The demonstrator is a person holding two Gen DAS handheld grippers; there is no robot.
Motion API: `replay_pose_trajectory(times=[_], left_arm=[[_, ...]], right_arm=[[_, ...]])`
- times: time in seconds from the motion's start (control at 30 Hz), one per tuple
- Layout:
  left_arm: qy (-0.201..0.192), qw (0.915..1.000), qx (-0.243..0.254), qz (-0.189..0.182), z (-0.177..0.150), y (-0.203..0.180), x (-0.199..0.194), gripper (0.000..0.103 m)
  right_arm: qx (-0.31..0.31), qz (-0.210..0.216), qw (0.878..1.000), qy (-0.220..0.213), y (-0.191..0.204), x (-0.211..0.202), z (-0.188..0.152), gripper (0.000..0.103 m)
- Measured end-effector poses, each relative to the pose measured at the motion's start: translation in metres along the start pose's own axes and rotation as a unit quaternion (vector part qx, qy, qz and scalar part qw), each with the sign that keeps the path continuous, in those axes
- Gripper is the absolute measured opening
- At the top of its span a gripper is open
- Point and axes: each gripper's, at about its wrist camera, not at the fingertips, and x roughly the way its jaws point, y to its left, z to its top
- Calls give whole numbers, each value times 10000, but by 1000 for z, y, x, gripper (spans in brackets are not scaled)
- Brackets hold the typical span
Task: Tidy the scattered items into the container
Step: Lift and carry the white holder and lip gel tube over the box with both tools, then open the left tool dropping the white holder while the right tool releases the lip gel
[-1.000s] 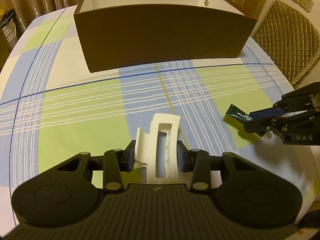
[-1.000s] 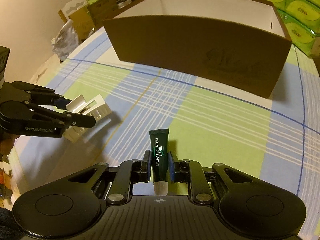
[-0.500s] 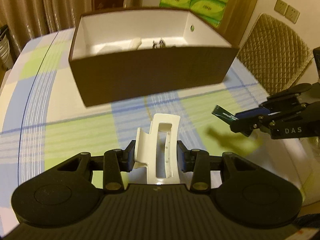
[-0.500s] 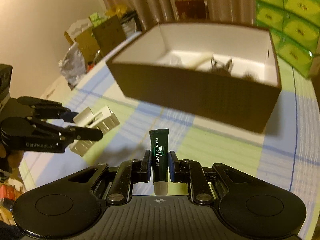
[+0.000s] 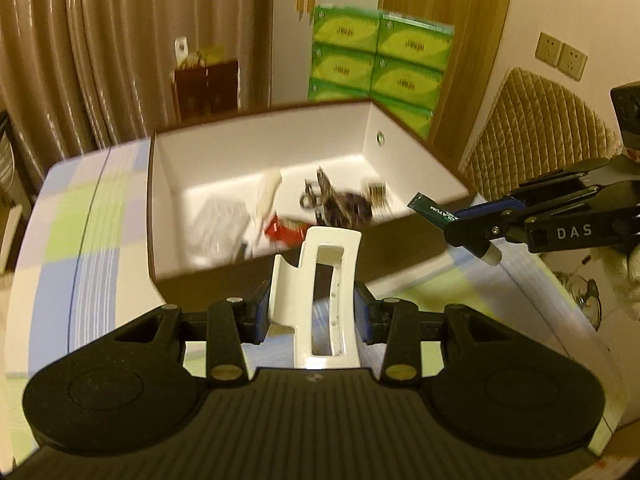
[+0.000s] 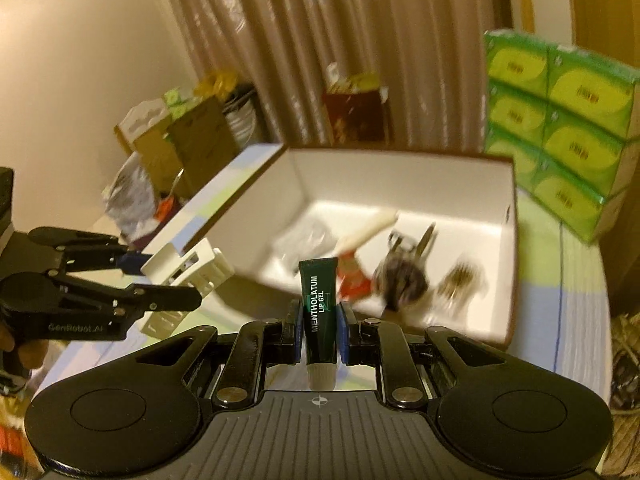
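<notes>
My left gripper [image 5: 314, 312] pinches a white hair claw clip [image 5: 324, 292] between its blue pads; the clip stands up out of the jaws, its slotted top reaching in front of the near wall of the box [image 5: 256, 276]. My right gripper [image 6: 320, 328] has its fingers pressed nearly together on a dark green lip gel tube [image 6: 320, 312], cap end toward the camera, flat crimped end pointing up and forward (the lettering reads clearly from the right wrist view).

Both held things are off the table, near the box and not in it. From the left wrist view the right gripper comes in from the right side, its tube's tip just in front of the box's right near corner. From the right wrist view the left gripper sits at the left, the clip beside the box's left near corner.

The box is brown outside, white inside, open-topped, on a checked tablecloth [image 5: 84, 240] of green, blue and white. Inside lie a bunch of keys [image 6: 404, 268], a red packet [image 5: 284, 232], a cream-coloured stick-shaped thing [image 6: 368, 228], a clear wrapper or bag [image 5: 218, 220] and a small brownish item at the right; motion blur smears them, so I am not certain of the last. Green tissue packs [image 6: 560, 128] are stacked behind the box, in front of curtains [image 5: 80, 60].
</notes>
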Motion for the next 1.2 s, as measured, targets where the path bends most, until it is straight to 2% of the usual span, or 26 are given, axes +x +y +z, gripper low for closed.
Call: replay_pose_trajectory(times=[0.2,0.5,0.77,1.2], left_arm=[[-202,9997,104,72,39,8,15,35],[-156,9998,-93,-9,80,26,59,35],[43,9988,-477,-36,100,46,100,35],[552,9934,-1004,83,115,79,167,35]], right_arm=[[160,-180,9996,-133,-12,15,32,14],[441,-505,9977,-140,-37,49,61,14],[692,-933,9932,70,-60,87,74,14],[837,-1317,9854,688,-92,151,84,14]])
